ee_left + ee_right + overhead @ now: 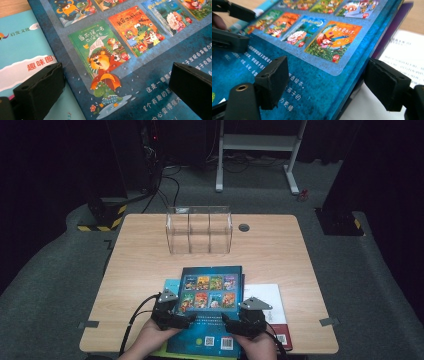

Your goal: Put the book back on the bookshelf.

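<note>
A dark blue picture book (212,292) with rows of small cover pictures lies on top of a stack at the table's near edge. My left gripper (189,320) comes in from the book's left side and is open. In the left gripper view, one jaw of the left gripper (115,75) is over a teal book (22,50) and the other over the blue book (140,95). My right gripper (226,322) is open at the right side. In the right gripper view, the blue book's (312,75) right edge lies between the right gripper's (327,70) jaws.
A white book (265,295) with a dark red strip sticks out under the stack at the right. A clear acrylic divider box (200,232) stands at the far middle of the wooden table (145,255), next to a cable hole (244,227). A white stand frame (257,142) stands on the floor beyond.
</note>
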Motion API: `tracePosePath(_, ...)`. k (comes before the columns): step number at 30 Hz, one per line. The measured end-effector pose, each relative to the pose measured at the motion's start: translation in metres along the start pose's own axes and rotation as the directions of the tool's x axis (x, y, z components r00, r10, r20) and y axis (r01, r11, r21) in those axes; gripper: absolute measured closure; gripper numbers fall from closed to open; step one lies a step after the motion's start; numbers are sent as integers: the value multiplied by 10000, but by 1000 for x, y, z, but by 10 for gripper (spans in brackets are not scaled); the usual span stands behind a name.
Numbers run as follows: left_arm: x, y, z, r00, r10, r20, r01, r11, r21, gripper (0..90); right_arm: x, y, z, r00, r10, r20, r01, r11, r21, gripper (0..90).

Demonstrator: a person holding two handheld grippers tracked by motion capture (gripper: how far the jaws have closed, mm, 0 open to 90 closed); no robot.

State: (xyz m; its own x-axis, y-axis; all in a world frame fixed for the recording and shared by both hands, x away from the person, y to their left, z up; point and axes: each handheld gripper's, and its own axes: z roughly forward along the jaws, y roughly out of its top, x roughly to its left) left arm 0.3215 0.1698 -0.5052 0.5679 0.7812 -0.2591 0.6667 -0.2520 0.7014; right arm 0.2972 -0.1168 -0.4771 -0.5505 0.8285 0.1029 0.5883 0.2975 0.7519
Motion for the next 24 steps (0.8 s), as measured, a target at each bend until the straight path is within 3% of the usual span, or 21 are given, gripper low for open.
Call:
tracePosePath(6,3,0,-1,9997,-169,179,170,9998,-86,3,4,1,-6,9995,-309,80,312,9982,-515,233)
tracePosePath(12,8,1,0,9989,-454,-83,451,9985,-302,1,9,1,-4,9988,-481,79,485,9974,-540,236)
tracePosePath(18,10,1,0,9987,-505,-59,503,9982,-330,1,10,2,-3,9977,-675,72,678,9958,-611,238)
tracePosePath(24,16,1,-2,9968,-801,-54,798,9958,-453,0,13,1,-4,9960,-895,29,895,9929,-778,242)
